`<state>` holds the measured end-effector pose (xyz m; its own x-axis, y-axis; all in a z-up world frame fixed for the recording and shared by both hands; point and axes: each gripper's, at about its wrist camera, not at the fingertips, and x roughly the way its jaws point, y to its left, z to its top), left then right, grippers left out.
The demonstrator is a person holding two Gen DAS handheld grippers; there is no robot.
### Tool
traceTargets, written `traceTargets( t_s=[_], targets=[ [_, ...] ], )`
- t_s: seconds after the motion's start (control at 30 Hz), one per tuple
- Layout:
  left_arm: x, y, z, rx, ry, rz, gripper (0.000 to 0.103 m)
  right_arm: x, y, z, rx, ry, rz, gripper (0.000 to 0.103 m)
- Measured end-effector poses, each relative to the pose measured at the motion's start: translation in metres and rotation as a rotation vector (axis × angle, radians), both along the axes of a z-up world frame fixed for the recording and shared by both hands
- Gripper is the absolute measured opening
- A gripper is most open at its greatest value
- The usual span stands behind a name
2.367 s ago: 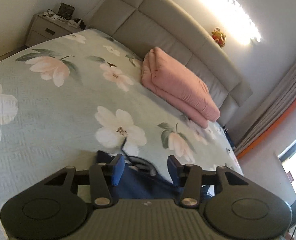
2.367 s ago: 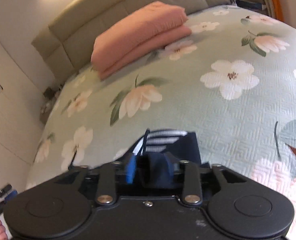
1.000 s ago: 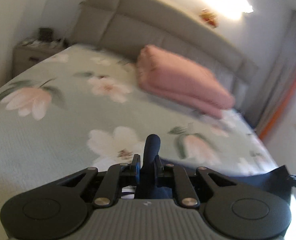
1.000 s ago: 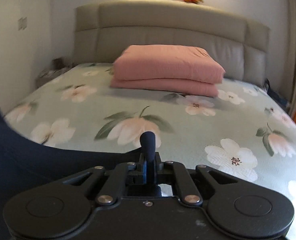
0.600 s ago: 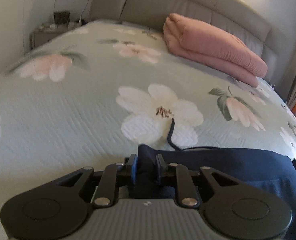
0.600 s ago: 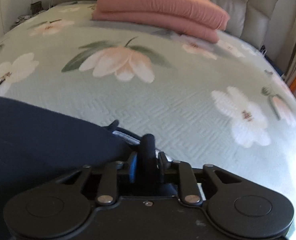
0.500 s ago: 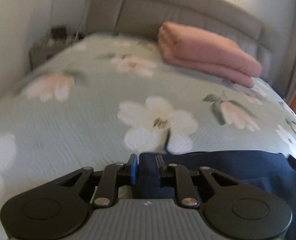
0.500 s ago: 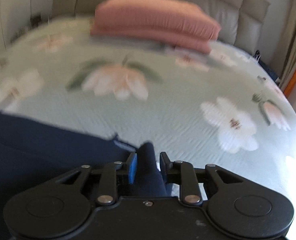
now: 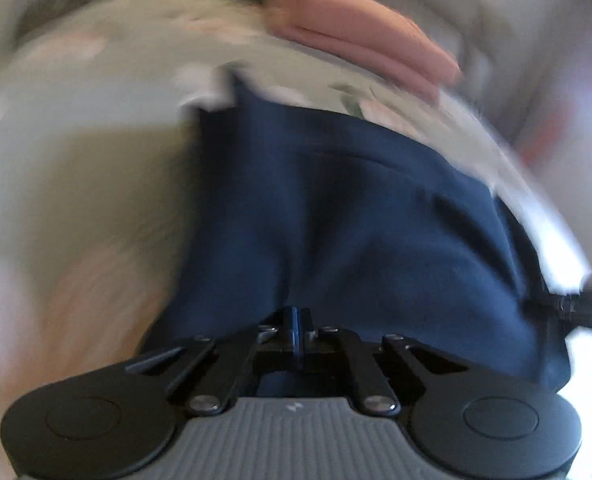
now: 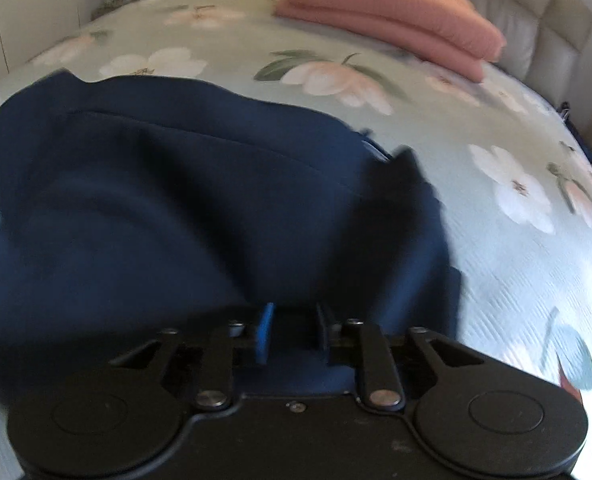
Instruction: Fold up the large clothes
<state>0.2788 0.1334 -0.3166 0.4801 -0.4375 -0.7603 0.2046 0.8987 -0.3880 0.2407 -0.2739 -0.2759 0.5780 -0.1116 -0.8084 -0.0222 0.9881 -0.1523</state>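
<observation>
Where seen from the left wrist, heavily blurred: left gripper (image 9: 294, 330) at bottom centre, fingers pressed together with no gap visible, near edge of navy garment (image 9: 351, 216) running right up to and under them; whether cloth is pinched between them cannot be told. Garment spread forward and to the right over floral bedspread (image 9: 96, 152). Folded pink quilt (image 9: 359, 32) lying farther back on the bed, well apart from the garment. Dark rod-like part of another tool (image 9: 567, 304) visible at the right edge, touching the garment's right side.

Seen from the right wrist, sharper: right gripper (image 10: 294, 332) at bottom centre, fingers (image 10: 264, 332) parted with a clear gap, navy garment (image 10: 184, 208) lying beneath and between them, not clamped. Garment draped across the left and centre of the floral bedspread (image 10: 495, 128), its upper edge curving, a dark fold rising near its right border. Folded pink quilt (image 10: 391, 12) resting near padded headboard (image 10: 551, 16), well apart from the garment.
</observation>
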Motion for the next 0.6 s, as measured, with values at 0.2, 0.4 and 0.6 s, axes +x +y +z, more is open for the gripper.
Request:
traceTargets(
  t_s=[0.2, 0.4, 0.6],
  targets=[
    [-0.038, 0.034, 0.024, 0.031, -0.002, 0.055, 0.01, -0.039, -0.004, 0.039, 0.028, -0.033, -0.088, 0.044],
    [-0.047, -0.018, 0.025, 0.085, -0.013, -0.049, 0.027, -0.027, 0.066, 0.016, -0.039, -0.015, 0.028, 0.042],
    [-0.053, 0.027, 0.0, 0.052, 0.086, 0.026, 0.01, -0.048, 0.027, -0.032, -0.042, 0.159, -0.115, 0.042]
  ],
)
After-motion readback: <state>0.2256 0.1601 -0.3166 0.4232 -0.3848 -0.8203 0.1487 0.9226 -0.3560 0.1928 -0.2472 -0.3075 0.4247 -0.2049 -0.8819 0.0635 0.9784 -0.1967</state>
